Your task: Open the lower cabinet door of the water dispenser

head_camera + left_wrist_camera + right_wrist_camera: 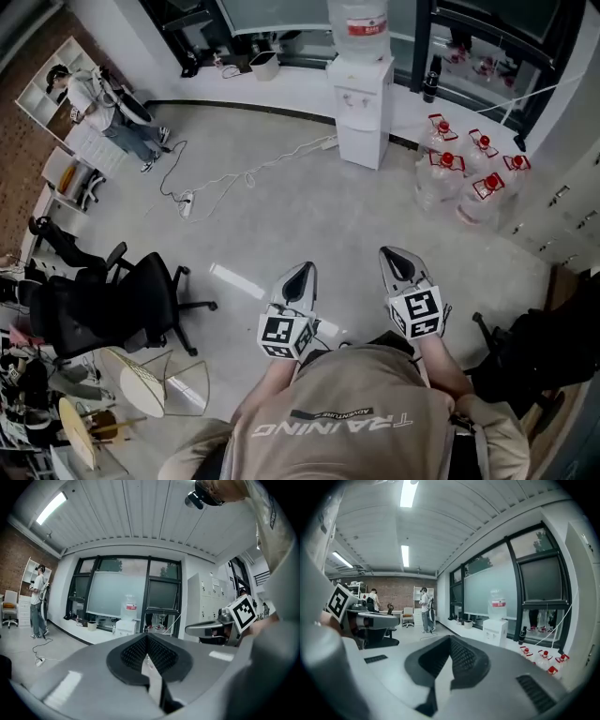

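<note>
Both grey two-jaw grippers, left and right, sit side by side, jaws pressed together on nothing, above a pale grey polished floor crossed by a white cable. Well ahead, against the dark-framed window wall, the tall white water dispenser stands upright. Its closed lower cabinet door faces the person, and clear red-capped water jugs stand near its right.
</note>
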The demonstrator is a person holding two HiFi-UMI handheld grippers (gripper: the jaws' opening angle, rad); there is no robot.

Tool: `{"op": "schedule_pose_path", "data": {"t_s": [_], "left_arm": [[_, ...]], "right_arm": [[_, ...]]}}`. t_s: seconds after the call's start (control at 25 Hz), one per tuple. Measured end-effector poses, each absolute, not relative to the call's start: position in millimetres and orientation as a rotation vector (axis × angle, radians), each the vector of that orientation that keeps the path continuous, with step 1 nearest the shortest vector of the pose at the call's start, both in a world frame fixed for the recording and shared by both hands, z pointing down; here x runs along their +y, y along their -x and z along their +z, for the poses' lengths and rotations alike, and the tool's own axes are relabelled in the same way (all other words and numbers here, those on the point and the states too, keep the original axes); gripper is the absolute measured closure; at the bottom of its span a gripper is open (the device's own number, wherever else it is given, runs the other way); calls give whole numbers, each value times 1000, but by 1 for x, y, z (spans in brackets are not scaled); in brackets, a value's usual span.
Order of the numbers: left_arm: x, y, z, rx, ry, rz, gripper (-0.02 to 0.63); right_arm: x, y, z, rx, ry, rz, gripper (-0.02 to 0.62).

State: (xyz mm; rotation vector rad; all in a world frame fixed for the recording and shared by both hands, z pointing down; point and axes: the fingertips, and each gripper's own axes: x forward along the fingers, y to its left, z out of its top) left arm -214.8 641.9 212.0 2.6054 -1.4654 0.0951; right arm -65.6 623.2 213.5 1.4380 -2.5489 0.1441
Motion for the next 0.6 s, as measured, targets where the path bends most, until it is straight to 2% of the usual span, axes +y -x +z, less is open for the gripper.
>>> {"op": "schedule_pose_path", "data": {"t_s": [0.32, 0.6], "left_arm": [[603, 230, 245, -1398, -2517, 115, 617], [529, 202, 259, -1383, -2510, 139, 617]], "right_arm": [[594, 79, 252, -2451, -1420, 232, 588], [518, 52, 272, -2430, -1419, 258, 588]]}}
